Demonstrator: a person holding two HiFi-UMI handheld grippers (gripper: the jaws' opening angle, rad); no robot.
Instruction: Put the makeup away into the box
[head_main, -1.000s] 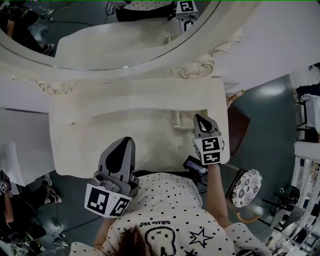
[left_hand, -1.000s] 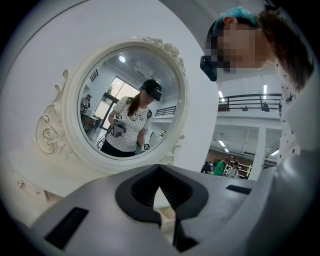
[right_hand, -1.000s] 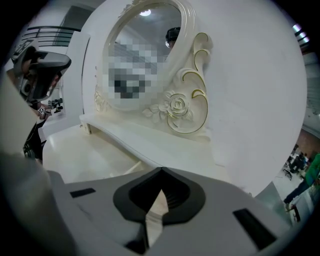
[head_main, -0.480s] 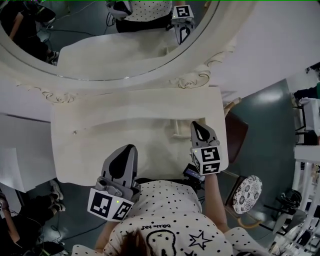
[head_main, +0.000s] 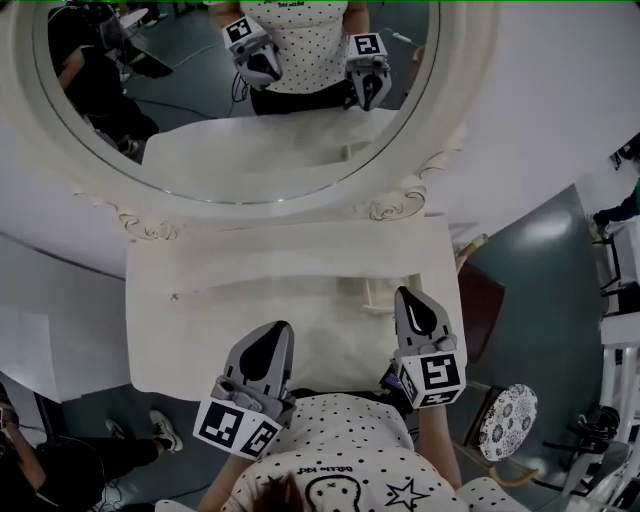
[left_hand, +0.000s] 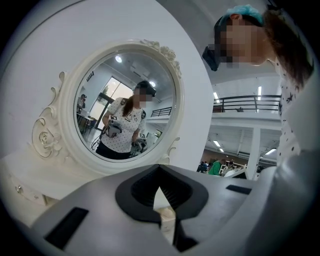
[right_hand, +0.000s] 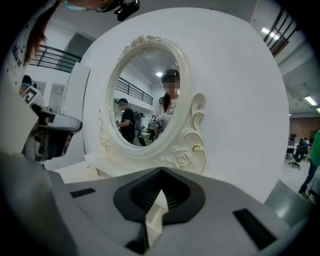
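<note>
Nearest, at 6 o'clock in the head view, is the person's dotted shirt (head_main: 340, 440). Just past it are the left gripper (head_main: 277, 332) and the right gripper (head_main: 408, 297). They are held over the near edge of the white table (head_main: 250, 290), and both point toward 12 o'clock. The fingers of each one are pressed together at the tip, and nothing is between them.

I cannot see any makeup or a box in these views. The table top looks almost bare. One small pale thing (head_main: 377, 296) sits on it, just beside the right gripper's tip at about 9 o'clock. It is too small to tell what it is or which way its long side runs. The right gripper is much nearer to it than the left one, so I think the right hand would reach it first.

Farther back, at 12 o'clock, stands the big oval mirror (head_main: 240, 120). It shows the person and both grippers.
</note>
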